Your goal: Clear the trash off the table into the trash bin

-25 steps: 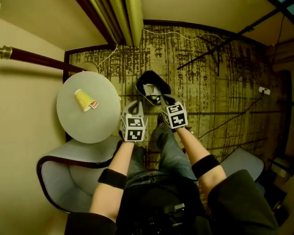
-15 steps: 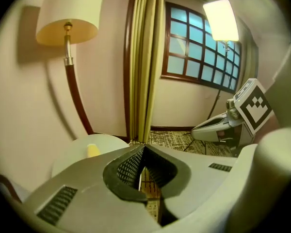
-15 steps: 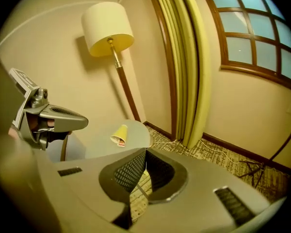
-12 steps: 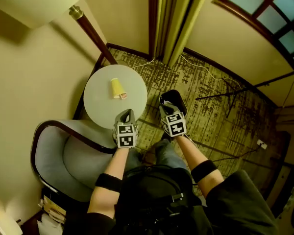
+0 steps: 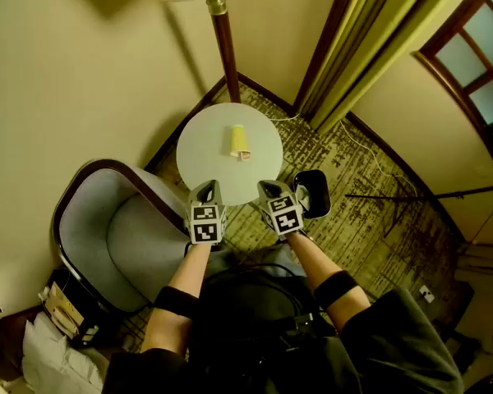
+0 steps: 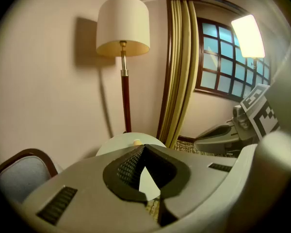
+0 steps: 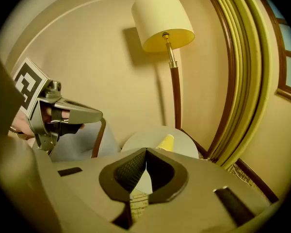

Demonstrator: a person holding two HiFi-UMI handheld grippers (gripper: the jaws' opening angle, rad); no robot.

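Head view looks down on a patterned carpet (image 5: 370,220) in a room corner with plain walls, a long yellow curtain (image 5: 370,35) and a paned window (image 5: 476,48) at the right. A grey armchair (image 5: 123,245) with a dark wooden rim fills the left side, just beside the table. A floor lamp (image 5: 224,52) with a dark red pole and a pale shade stands behind the table, close to the wall.

The round pale table (image 5: 209,150) stands between the armchair and the curtain. A dark trash bin (image 5: 315,195) sits on the carpet just right of the table, with something pale inside it, and the right gripper partly covers it.

The person's 2 bare forearms reach forward, each wearing a black band. The left gripper (image 5: 205,190) hangs over the near edge of the table. The right gripper (image 5: 267,190) is just beside that edge, between the table and the bin. Both grippers have their jaws clenched together with nothing between them, as each gripper view shows.

1 yellow cup (image 5: 238,140) lies on its side near the middle of the table, well apart from both grippers. A small reddish bit sits at its near end, too small to make out.
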